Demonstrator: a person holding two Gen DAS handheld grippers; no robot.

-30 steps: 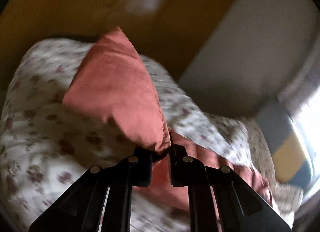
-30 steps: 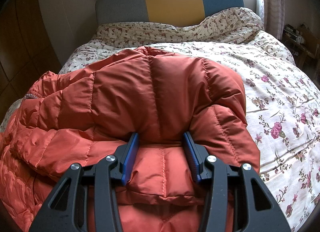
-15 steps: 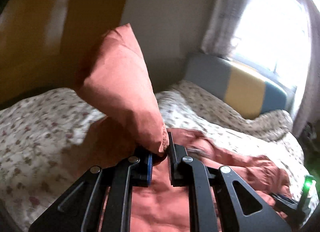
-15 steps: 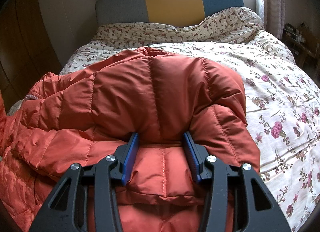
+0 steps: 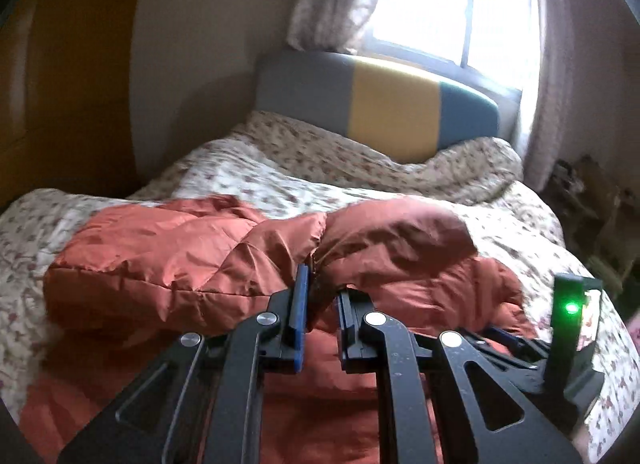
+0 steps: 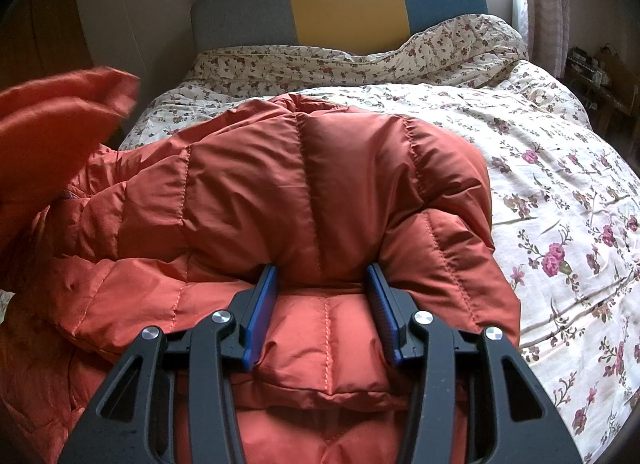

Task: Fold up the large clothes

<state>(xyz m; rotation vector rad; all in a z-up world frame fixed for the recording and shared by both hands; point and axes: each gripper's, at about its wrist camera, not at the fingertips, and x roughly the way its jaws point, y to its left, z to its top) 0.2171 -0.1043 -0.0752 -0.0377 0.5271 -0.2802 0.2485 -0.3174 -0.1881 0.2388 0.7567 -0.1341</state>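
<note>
**Ana:** Swung across since a second ago, the rust-orange quilted down jacket's [image 6: 320, 184] loose flap has come off the wooden wall side and now lies toward the middle of the floral-print bed [image 6: 560, 184]. The jacket itself is spread on the near half of the bed.

**Ben:** So the fold-over is under way?

**Ana:** I'd judge so. The left gripper [image 5: 322, 296] has its fingers closed tight on a pinch of that flap; the right gripper [image 6: 322, 296] has not shifted, its fingers half apart and clamped on a thick padded roll of the jacket.

**Ben:** Next?

**Ana:** Probably lay the flap flat over the body, line up the edges, then let go.

**Ben:** What can't you make out?

**Ana:** Which part the flap is, sleeve or front panel. The jacket's near edge is cut off under both grippers, and the left view is blurred.
</note>
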